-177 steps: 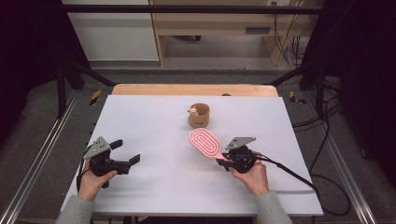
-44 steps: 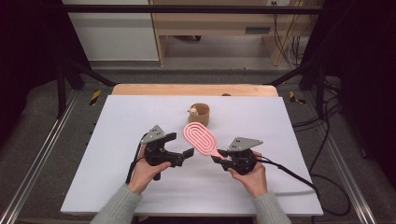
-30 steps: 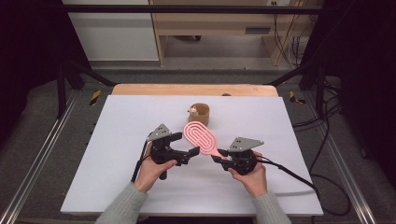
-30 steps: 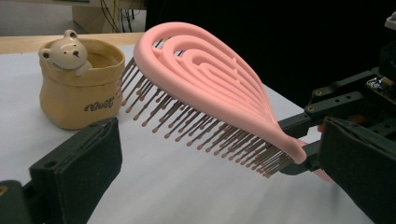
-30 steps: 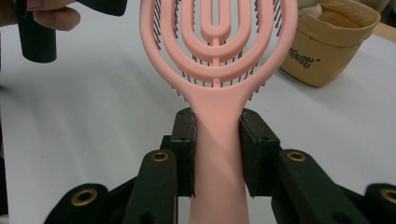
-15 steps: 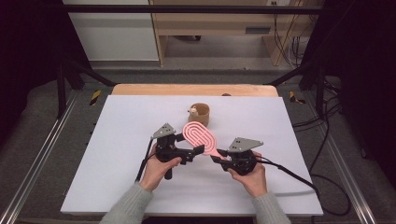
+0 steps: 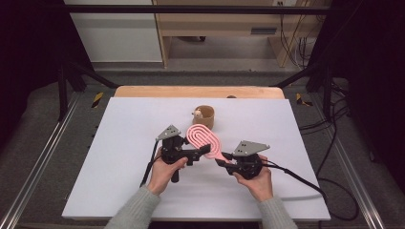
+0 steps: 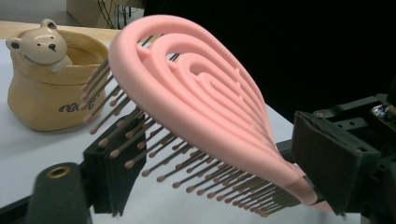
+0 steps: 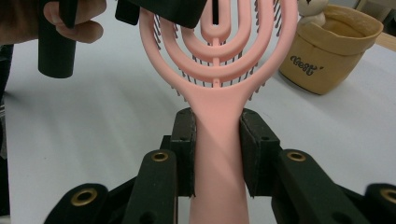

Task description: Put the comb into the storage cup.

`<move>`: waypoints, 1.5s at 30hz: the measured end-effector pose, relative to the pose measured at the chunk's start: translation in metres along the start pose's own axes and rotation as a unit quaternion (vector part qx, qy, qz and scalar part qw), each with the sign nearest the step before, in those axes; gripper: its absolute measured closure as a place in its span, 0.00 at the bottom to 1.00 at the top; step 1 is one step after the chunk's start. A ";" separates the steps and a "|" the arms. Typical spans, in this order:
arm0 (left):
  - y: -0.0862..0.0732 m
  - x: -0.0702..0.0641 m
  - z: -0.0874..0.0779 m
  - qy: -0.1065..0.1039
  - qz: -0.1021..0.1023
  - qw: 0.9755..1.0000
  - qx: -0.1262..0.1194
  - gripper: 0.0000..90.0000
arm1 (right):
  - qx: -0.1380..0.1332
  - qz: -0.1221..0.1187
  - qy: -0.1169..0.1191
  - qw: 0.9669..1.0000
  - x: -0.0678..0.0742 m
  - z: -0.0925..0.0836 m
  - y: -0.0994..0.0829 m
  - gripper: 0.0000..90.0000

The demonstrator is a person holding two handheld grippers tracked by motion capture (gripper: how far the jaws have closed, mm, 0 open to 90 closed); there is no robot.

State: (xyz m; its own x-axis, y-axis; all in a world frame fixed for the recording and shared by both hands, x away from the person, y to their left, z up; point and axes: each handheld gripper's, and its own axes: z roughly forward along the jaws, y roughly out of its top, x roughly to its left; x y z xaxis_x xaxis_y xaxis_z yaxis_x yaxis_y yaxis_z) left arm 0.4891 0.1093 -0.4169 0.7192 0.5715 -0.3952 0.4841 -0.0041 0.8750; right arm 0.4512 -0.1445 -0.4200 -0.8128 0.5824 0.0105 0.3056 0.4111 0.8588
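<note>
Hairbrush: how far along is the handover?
Done: the right claw is shut on the hairbrush handle, lifting it off the table. In hand: the left claw has just been closing around the brush head, pads not yet pressing. Left: grip it, release the right, probably move to the bear cup.

A white table (image 7: 119,157) carries a tan bear pot (image 7: 205,116).

White table (image 7: 119,157) on grey floor (image 7: 43,119); wooden bench (image 7: 215,21), dark surroundings
</note>
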 end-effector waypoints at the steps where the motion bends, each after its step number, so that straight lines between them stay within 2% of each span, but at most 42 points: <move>1: 0.000 0.000 0.000 -0.001 -0.002 1.000 -0.001 0.25 | 0.000 0.000 0.000 1.000 0.000 0.000 0.000 0.77; 7: 0.000 0.000 0.001 -0.007 -0.008 1.000 -0.002 0.33 | 0.000 -0.001 0.000 1.000 0.000 0.000 0.000 0.77; 34: -0.003 -0.001 -0.003 -0.005 -0.048 0.999 -0.017 0.46 | -0.008 -0.016 -0.004 1.000 0.002 0.005 -0.002 0.77; 40: -0.003 -0.002 -0.003 -0.005 -0.048 0.999 -0.018 0.51 | -0.006 -0.017 -0.004 1.000 0.002 0.006 -0.002 0.77; 45: -0.003 -0.003 -0.003 -0.016 -0.058 0.998 -0.022 0.56 | -0.005 -0.014 -0.003 1.000 0.002 0.006 -0.002 0.77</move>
State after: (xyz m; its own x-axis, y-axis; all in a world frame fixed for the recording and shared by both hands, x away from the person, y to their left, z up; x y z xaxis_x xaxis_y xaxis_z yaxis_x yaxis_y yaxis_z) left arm 0.4834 0.1100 -0.4177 0.6753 0.5397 -0.5027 0.5437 0.0963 0.8337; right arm 0.4522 -0.1401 -0.4249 -0.8187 0.5740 -0.0170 0.2776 0.4214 0.8633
